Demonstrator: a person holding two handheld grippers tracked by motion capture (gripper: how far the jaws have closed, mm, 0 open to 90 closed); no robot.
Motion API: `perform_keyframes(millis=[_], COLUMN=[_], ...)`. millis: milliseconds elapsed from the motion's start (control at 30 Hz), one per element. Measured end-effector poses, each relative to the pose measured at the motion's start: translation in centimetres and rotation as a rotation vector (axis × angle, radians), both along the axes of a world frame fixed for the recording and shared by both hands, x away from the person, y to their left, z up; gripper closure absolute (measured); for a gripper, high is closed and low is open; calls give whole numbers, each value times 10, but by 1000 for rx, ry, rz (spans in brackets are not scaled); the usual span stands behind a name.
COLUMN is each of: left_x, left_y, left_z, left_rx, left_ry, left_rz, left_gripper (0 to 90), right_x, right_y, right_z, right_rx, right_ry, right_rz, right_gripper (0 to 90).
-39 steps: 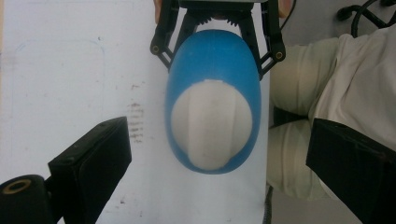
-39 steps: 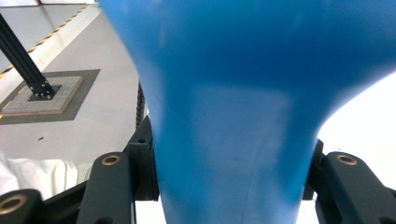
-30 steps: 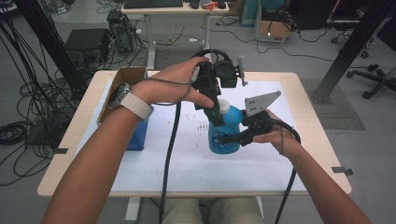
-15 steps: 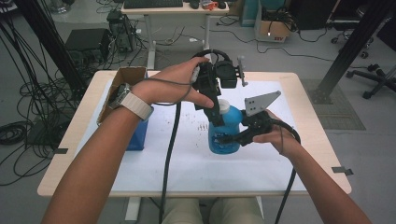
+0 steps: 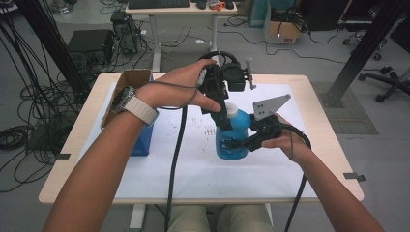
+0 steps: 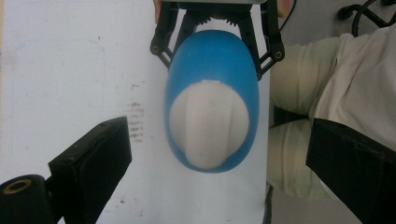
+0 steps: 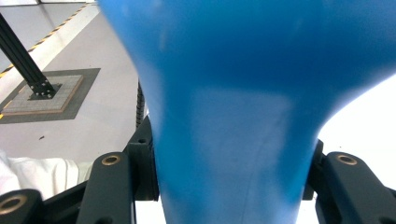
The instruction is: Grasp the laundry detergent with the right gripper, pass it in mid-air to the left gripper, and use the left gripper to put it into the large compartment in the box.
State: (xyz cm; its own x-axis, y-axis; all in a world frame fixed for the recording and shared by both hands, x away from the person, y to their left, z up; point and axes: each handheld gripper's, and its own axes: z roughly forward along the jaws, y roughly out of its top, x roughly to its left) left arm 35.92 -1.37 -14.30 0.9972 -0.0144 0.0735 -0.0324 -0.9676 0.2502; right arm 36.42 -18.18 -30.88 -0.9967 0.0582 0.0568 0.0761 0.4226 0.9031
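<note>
A blue bottle (image 5: 233,140) with a white cap (image 5: 231,109) stands upright on the white sheet at the table's middle. My right gripper (image 5: 240,143) comes in from the right and is shut on the bottle's body; in the right gripper view the blue bottle (image 7: 233,93) sits pinched between the jaws of that gripper (image 7: 224,186). My left gripper (image 5: 223,120) points down over the cap. In the left gripper view this left gripper (image 6: 219,156) is open, its jaws wide apart on either side of the white cap (image 6: 208,126), not touching it. The right gripper (image 6: 217,18) holds the bottle (image 6: 210,60) from beyond.
A cardboard box (image 5: 129,81) and a blue box (image 5: 143,141) stand at the table's left side under the left forearm. Dark specks (image 5: 208,128) mark the white sheet (image 5: 203,169). Cables hang off the front edge. A desk and chairs stand beyond the table.
</note>
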Motion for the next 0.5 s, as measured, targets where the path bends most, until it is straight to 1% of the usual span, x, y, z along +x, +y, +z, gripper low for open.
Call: perform_keyframes(millis=[33,67,133,233,300,367,500], left_x=[0,-1,-1,0,0,0,0], left_y=[0,0,0,0,0,-1,-1], left_z=[0,-2,0,0,0,0,0], left_rx=[0,-28,0,1,1,0,1], left_ry=[0,-3,-7,-2,-7,-10,-8], left_rz=[0,3,0,2,-1,-1,-2], left_gripper=[71,71,71,71,71,71,71], right_x=[0,0,0,-1,-1,0,0], right_y=[0,0,0,0,0,0,0], right_z=[0,0,0,0,0,0,0], right_rx=[0,5,1,7,5,-5,-8], right_ry=[0,-1,0,3,2,2,1], right_rz=[0,-4,-1,-2,-2,6,5], right_gripper=[435,436,435,435,435,436,435])
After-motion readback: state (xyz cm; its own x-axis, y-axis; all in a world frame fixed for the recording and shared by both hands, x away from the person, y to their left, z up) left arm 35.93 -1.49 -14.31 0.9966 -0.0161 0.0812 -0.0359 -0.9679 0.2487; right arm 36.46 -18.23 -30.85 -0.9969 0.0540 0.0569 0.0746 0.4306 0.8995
